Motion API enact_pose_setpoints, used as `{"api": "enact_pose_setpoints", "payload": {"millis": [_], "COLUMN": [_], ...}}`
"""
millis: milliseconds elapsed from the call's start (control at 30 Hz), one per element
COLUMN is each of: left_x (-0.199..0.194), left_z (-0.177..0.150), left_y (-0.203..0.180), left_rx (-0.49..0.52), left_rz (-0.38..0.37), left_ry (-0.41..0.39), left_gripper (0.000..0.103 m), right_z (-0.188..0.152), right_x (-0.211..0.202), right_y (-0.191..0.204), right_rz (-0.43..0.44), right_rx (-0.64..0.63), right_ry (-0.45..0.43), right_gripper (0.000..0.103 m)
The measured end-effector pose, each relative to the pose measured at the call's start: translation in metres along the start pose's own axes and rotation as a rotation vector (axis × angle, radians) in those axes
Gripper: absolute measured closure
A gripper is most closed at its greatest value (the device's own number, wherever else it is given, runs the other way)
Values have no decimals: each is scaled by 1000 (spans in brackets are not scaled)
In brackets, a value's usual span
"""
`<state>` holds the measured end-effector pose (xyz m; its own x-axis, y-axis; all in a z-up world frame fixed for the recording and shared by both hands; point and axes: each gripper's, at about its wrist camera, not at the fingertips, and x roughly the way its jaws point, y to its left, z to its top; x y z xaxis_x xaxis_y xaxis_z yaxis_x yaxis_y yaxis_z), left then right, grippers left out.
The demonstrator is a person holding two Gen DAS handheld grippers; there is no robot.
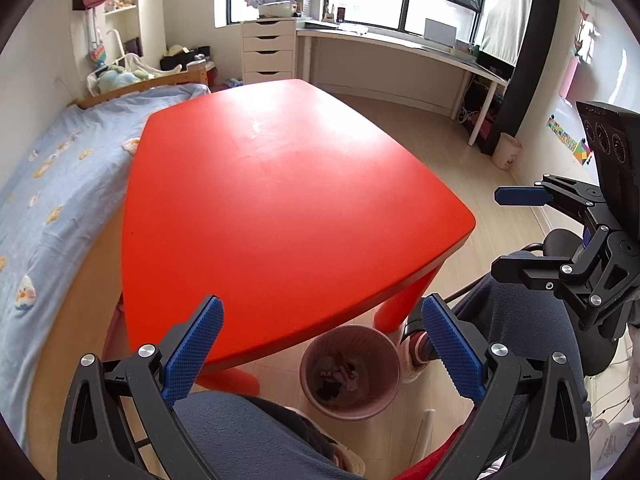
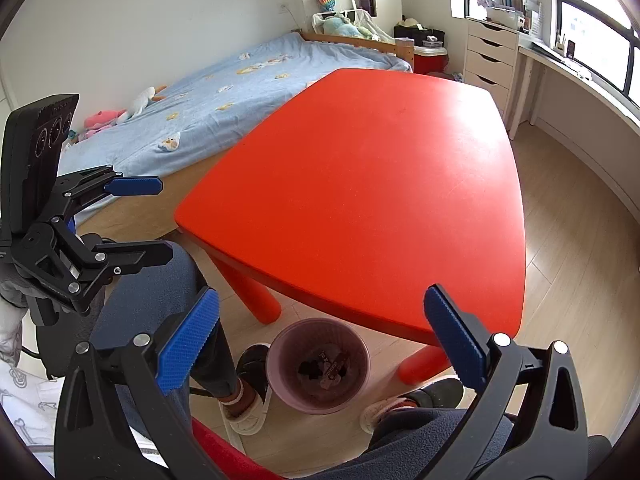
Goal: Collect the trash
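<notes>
You are in a bedroom, seated at a red surface (image 1: pixel 280 184) whose top is bare, with pale wooden floor (image 1: pixel 472 184) around it. Down between your feet stands a pinkish bin (image 1: pixel 350 372), partly under the near edge of the surface, and the trash (image 1: pixel 336 374) lies inside it as a dark heap of scraps at the bottom; what the scraps are is too small to tell.

Your left tongs (image 1: pixel 320 350) are released, blue pads spread wide with nothing between them, held above your knee (image 1: pixel 240 428) and the bin. Your right tongs (image 2: pixel 322 336) are likewise released and empty, their pads framing the bin from the other side.

The left wrist view gives you what the right does not: the long white desk (image 1: pixel 400 46) under the windows running to the right wall, a small pale cup-shaped bin (image 1: pixel 506 152) on the floor by that wall, and your right tongs seen side-on at the right edge, jaws apart.

The right wrist view gives you the bed (image 2: pixel 224 92) along its whole length, with plush toys (image 2: pixel 120 116) near the wall, a red box (image 2: pixel 430 60) at the bed's foot, both your shoes (image 2: pixel 250 396) flanking the bin, and your left tongs side-on at the left edge, also apart. The white drawer unit (image 2: pixel 490 56) shows in both.
</notes>
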<state>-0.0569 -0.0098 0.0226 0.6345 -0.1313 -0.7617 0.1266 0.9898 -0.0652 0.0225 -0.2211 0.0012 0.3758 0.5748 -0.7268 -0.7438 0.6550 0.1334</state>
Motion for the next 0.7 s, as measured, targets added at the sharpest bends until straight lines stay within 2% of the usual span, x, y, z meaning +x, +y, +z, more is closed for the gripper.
{"api": "enact_pose_setpoints", "payload": {"millis": [333, 400, 500, 700], "left_x": [-6, -3, -1, 1], "left_z": [38, 43, 48, 49], "left_y": [28, 33, 35, 42], "left_rx": [-39, -53, -48, -80], "left_rz": [9, -5, 39, 64], "left_ry": [-90, -88, -92, -88], "left_gripper": [8, 7, 6, 6], "right_z": [45, 51, 58, 60], "right_x": [-10, -11, -11, -8], "right_y": [-11, -12, -14, -14], "right_rz": [-35, -33, -29, -26], "right_rx": [-6, -4, -3, -5], "right_ry": [-86, -96, -107, -105], "right_gripper": [3, 3, 3, 3]}}
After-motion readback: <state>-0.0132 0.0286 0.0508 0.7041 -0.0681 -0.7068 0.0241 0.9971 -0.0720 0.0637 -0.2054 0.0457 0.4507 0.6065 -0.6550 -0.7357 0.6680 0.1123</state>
